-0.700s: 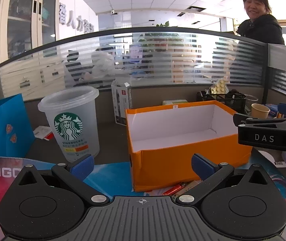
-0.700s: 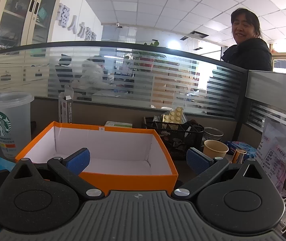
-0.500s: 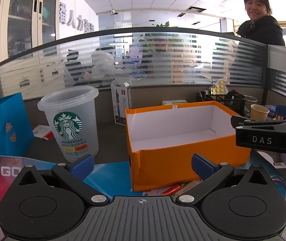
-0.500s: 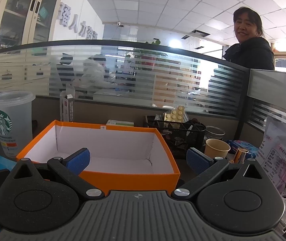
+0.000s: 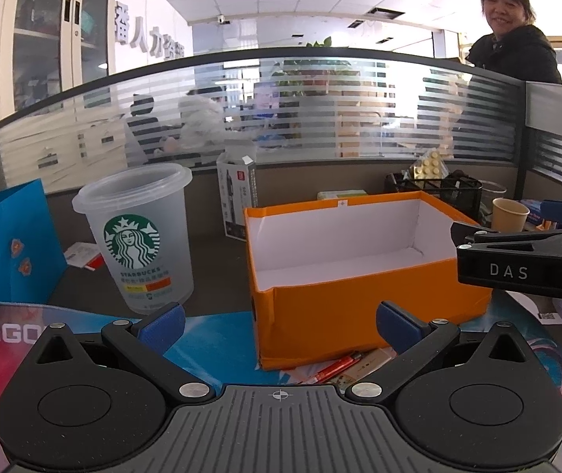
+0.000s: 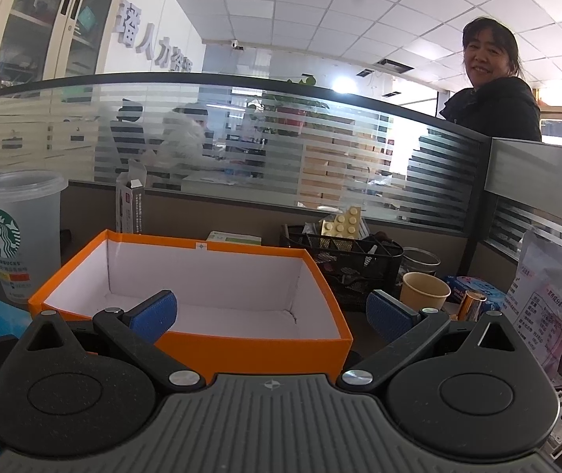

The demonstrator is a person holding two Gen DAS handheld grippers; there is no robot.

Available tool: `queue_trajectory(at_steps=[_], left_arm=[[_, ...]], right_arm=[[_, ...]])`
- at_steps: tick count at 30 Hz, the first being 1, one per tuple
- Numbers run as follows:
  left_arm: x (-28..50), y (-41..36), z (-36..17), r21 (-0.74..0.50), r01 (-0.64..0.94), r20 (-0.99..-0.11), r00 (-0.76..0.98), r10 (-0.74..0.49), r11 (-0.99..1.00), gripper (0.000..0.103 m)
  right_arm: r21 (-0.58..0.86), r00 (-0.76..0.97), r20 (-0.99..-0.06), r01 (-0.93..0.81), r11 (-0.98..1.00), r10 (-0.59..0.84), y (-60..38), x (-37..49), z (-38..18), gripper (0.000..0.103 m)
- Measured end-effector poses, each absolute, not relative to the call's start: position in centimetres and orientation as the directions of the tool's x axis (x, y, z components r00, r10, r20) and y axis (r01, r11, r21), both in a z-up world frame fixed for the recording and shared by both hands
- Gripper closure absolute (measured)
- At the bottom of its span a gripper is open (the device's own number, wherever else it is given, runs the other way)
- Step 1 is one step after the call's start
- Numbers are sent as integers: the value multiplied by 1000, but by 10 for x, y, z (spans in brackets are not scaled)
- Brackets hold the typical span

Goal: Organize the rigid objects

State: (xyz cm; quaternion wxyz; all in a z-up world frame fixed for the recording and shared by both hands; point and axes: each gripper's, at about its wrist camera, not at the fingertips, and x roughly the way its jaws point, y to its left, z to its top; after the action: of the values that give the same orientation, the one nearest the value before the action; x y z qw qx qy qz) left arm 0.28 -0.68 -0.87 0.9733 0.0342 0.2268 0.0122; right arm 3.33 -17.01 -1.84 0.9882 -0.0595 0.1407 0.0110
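Nearest in the left wrist view, the left hand-held gripper (image 5: 279, 321) has its blue-padded fingers (image 5: 161, 322) spread wide with nothing between them. It hangs over a printed mat on the surface (image 5: 210, 276). Just past the fingers, a red pen (image 5: 334, 366) lies flat on the mat, partly tucked under the near corner of the orange box (image 5: 363, 307). The box is open-topped and white inside, and no contents show in it. To its left stands a translucent Starbucks cup (image 5: 139, 236), upright and apart from the box. A blue paper bag (image 5: 9, 244) stands further left. At the right edge, the body of the other tool, marked DAS, reaches in beside the box.

In the right wrist view, the right hand-held gripper (image 6: 271, 315) is likewise spread wide and holds nothing, level with the near wall of the orange box (image 6: 241, 347). To the right of the box sit a small paper cup (image 6: 424, 295) and a white pouch (image 6: 544, 287) with a screw cap. Behind the box is a black mesh organiser (image 6: 359, 268) with a blister pack of pills (image 6: 342, 226) poking out. A tall narrow carton (image 6: 131, 207) stands against the partition (image 6: 241, 157). A smiling woman (image 6: 489, 90) in a dark jacket stands beyond the frosted glass.
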Motion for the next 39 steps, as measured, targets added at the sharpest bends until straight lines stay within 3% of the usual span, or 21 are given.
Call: queue_trajectory(at_steps=[39], left_arm=[[8,-1,-16,82,-56,-486,869,89,995,0]], right_arm=[[-143,954,-301,-54,988,9,-157,37,-22,0]])
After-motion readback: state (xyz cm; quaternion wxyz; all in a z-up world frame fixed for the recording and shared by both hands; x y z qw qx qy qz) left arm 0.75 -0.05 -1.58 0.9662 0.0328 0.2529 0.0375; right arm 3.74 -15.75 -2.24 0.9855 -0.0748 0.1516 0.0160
